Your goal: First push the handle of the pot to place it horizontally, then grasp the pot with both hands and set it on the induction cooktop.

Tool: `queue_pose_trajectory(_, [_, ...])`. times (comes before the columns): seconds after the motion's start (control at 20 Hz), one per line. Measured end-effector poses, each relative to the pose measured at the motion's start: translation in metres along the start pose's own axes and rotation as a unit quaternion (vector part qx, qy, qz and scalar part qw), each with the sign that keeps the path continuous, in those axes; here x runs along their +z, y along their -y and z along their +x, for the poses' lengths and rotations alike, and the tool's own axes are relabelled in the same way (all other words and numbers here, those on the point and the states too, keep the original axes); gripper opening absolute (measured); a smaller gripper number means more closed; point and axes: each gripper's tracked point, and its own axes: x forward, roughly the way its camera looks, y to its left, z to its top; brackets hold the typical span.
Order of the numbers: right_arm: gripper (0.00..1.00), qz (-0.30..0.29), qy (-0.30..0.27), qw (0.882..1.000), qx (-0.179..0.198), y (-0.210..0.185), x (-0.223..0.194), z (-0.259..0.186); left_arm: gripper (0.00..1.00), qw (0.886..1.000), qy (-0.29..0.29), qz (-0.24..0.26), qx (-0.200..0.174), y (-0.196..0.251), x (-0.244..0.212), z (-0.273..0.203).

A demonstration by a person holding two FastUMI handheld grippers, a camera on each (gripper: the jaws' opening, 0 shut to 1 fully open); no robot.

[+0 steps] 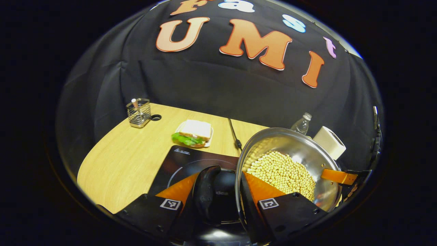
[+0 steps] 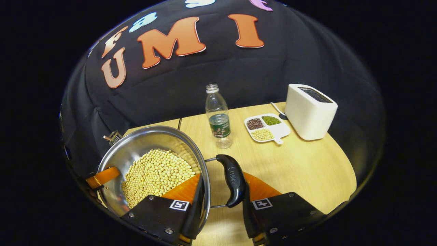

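- Left gripper view is showing the pot (image 1: 290, 164), full of beans (image 1: 281, 172), being held up; the induction cooktop (image 1: 191, 164) is lying just left of the pot and lower down.
- The left gripper (image 1: 222, 201) is sitting with its jaws around one black handle (image 1: 205, 191) and the pot's rim.
- The right gripper (image 2: 222, 205) is doing the same at the other handle (image 2: 232, 179), jaws narrow.
- I think the pot is needing to go left and down onto the cooktop, staying level.

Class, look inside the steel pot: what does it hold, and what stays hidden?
The pot holds a heap of pale yellow beans. The heap covers the pot's bottom, so nothing beneath it can be seen; the right claw hides part of the near rim.
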Motion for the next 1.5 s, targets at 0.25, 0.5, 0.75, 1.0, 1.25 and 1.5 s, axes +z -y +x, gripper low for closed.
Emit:
queue_pose_trajectory(0.25, [0.52,-0.007,-0.015,1.000,0.015,-0.034,-0.015,0.017,0.69,1.000,-0.009,-0.003,0.020,-0.043,-0.003,0.002])
queue_pose_trajectory(0.5, [0.53,-0.017,-0.035,0.999,0.029,-0.069,-0.036,0.034,0.68,0.999,-0.018,-0.005,0.039,-0.082,-0.008,0.005])
queue_pose_trajectory(0.75, [0.53,-0.026,-0.047,0.998,0.034,-0.088,-0.048,0.042,0.65,0.999,-0.031,-0.007,0.040,-0.104,-0.016,0.009])
queue_pose_trajectory(1.0, [0.59,-0.030,-0.025,0.998,0.043,-0.089,-0.034,0.032,0.75,0.999,-0.020,0.009,0.047,-0.109,-0.006,0.006])
queue_pose_trajectory(1.25, [0.94,-0.055,0.072,0.996,0.014,-0.061,0.038,-0.028,0.99,0.994,0.098,0.038,0.041,-0.082,0.091,-0.049])
queue_pose_trajectory(1.5, [0.94,-0.051,0.168,0.984,-0.006,-0.020,0.113,-0.114,0.98,0.977,0.200,0.067,0.042,-0.055,0.181,-0.124])
